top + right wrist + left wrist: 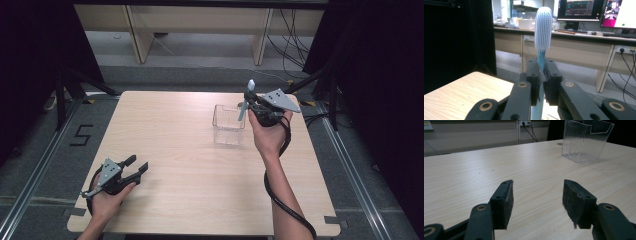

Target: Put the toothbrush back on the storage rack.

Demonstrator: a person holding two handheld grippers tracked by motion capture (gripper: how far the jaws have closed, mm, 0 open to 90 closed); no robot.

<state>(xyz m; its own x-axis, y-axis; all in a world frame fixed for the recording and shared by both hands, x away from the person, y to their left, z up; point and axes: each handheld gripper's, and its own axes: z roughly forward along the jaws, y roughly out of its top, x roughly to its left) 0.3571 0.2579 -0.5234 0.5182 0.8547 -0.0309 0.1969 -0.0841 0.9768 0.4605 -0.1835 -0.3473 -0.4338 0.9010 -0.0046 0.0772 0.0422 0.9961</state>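
A light blue toothbrush stands nearly upright, bristle head on top, with my right gripper shut on its handle. The brush's lower end hangs over the far right rim of a clear plastic container on the table. In the right gripper view the two pads clamp the handle from both sides. My left gripper rests low at the table's near left, open with nothing between its jaws. From the left gripper view the clear container stands far ahead to the right.
The wooden table has bare boards between the two hands. A black cable trails from the right gripper along the forearm. Desks and dark stands lie beyond the table's far edge.
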